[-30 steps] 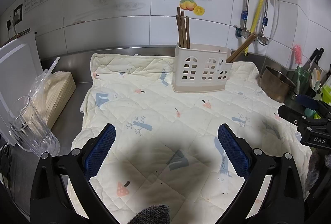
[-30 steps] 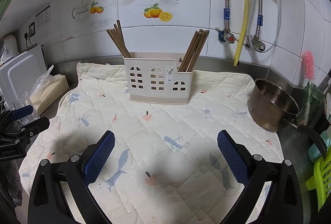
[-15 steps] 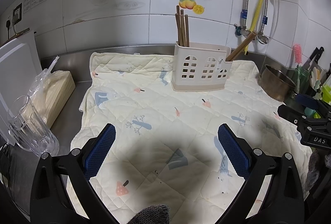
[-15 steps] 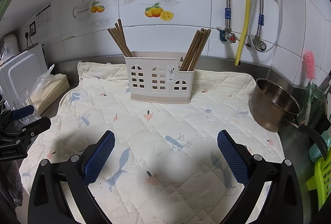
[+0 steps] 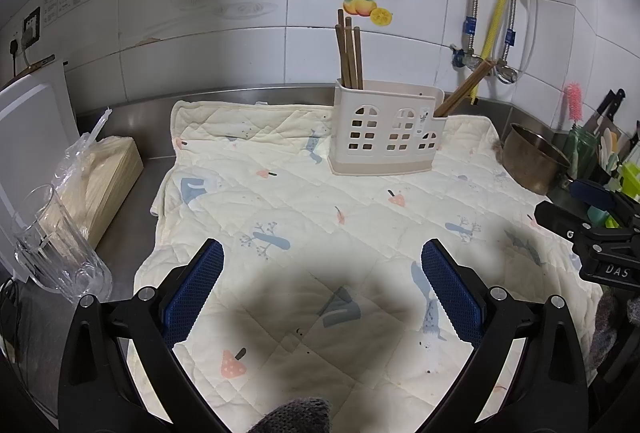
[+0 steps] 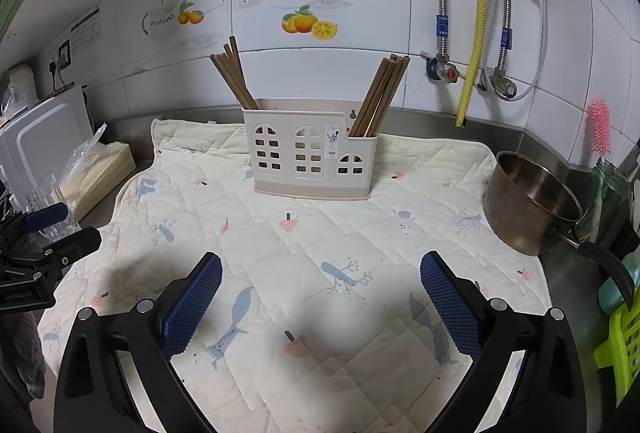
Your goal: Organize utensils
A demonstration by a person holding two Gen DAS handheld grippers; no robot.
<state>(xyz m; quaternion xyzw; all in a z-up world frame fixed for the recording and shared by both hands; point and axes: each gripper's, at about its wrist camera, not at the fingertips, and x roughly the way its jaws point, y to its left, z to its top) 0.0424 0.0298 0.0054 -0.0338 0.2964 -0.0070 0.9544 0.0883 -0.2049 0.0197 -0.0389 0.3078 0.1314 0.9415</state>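
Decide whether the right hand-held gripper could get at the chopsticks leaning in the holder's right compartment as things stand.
Probably yes. The right hand-held gripper is open and empty, and only bare quilted mat lies between it and the holder. The chopsticks stick up well above the rim, with nothing crowding them.

Holder (image 6: 310,159) on mat (image 6: 304,253), chopsticks (image 6: 378,97) inside; pot (image 6: 528,201) right of mat.

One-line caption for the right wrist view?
Open right gripper above quilted mat, facing utensil holder with two chopstick bundles.
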